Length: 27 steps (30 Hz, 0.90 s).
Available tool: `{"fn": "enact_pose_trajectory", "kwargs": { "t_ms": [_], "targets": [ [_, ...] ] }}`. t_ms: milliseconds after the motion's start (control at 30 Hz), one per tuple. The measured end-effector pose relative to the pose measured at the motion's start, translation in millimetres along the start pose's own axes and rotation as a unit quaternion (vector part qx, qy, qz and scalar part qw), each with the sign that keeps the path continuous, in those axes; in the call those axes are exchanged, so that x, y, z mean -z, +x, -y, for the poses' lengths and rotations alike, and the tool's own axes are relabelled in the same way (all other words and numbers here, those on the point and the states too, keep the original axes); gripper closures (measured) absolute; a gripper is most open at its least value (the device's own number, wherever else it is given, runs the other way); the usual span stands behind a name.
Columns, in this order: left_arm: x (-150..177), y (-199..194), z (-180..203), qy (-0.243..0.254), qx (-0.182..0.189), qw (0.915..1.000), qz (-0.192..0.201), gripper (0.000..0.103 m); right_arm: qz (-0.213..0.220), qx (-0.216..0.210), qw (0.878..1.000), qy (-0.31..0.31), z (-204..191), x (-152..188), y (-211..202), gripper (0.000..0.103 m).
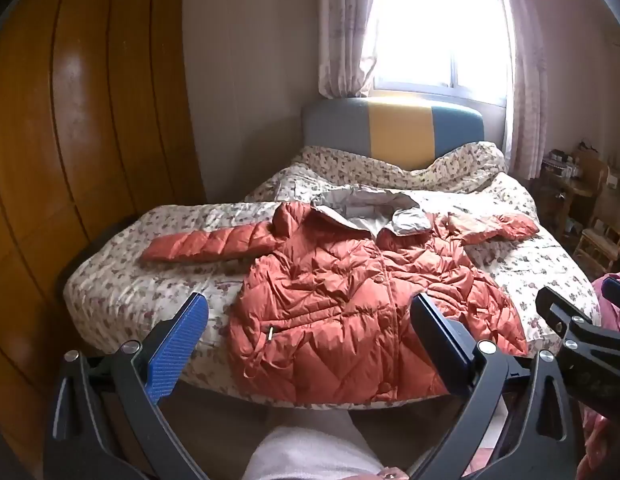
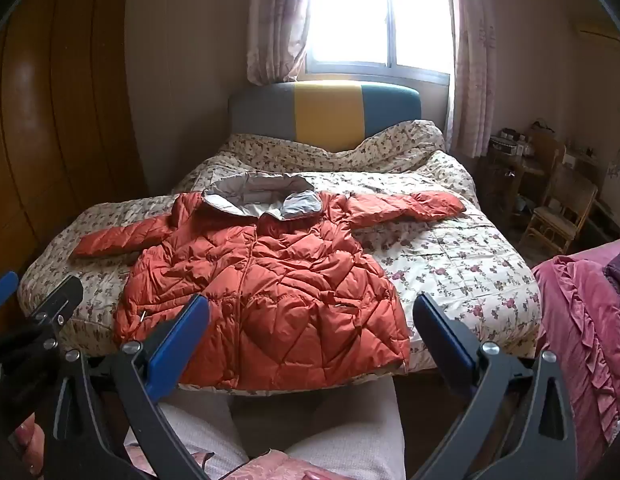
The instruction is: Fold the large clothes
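A rust-orange quilted down jacket (image 1: 342, 292) (image 2: 261, 280) lies spread face up on the floral bedspread (image 1: 121, 268) (image 2: 462, 268). Its grey-lined hood (image 1: 362, 208) (image 2: 261, 196) points toward the headboard, both sleeves stretch out sideways, and its hem hangs at the bed's near edge. My left gripper (image 1: 310, 344) is open, held short of the bed in front of the hem with nothing between its fingers. My right gripper (image 2: 310, 344) is open too, hovering before the hem's right part, empty. Each gripper shows at the edge of the other's view.
A wooden wardrobe (image 1: 69, 140) stands along the left. The blue and yellow headboard (image 2: 326, 112) and a bright curtained window (image 2: 378, 16) are at the back. Wooden chairs and a cluttered table (image 2: 550, 200) sit right, with pink ruffled bedding (image 2: 582, 328) nearer. The person's legs (image 2: 342, 432) are below.
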<state>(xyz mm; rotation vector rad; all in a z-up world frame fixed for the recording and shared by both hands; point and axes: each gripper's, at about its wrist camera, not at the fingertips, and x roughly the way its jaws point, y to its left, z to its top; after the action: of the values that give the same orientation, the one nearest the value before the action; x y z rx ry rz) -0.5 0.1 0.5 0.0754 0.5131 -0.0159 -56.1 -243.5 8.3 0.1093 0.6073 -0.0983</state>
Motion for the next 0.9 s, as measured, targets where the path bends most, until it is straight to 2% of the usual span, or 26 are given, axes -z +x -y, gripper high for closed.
{"fn": "enact_pose_trajectory", "kwargs": {
  "t_ms": [900],
  "targets": [
    [5.3, 6.9, 4.4, -0.007, 0.008, 0.9999, -0.001, 0.003, -0.008, 0.000, 1.000, 0.003, 5.0, -0.5, 3.5, 0.002]
  ]
}}
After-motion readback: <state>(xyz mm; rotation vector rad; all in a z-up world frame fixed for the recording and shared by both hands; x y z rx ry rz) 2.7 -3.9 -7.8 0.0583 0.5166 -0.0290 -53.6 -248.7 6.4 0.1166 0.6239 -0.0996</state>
